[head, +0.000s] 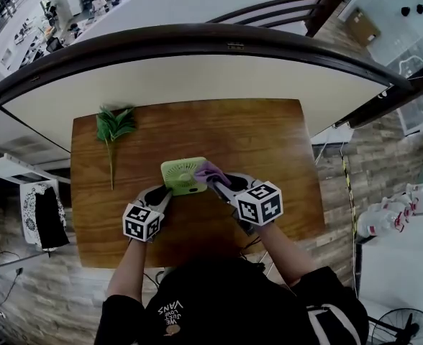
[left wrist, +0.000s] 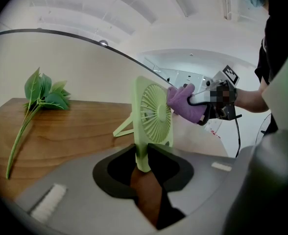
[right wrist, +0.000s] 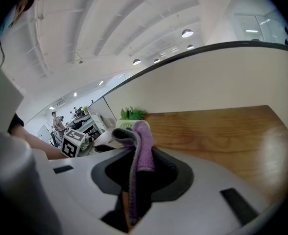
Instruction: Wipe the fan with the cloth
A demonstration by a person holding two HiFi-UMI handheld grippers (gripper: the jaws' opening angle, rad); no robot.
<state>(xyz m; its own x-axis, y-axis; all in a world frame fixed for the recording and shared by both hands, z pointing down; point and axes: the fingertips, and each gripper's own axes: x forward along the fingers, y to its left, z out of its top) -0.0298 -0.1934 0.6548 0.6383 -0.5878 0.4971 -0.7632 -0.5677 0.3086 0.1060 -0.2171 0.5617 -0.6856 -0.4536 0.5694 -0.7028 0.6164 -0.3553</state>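
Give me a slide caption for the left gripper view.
Left tool grips the green fan by its edge while the right tool holds a purple cloth at its frame.

One fan, one cloth, one leafy sprig, one table

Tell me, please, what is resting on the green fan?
A purple cloth, held in the right gripper, presses on the upper corner of the fan, hiding the grille beneath it. The left gripper clamps the lower edge.
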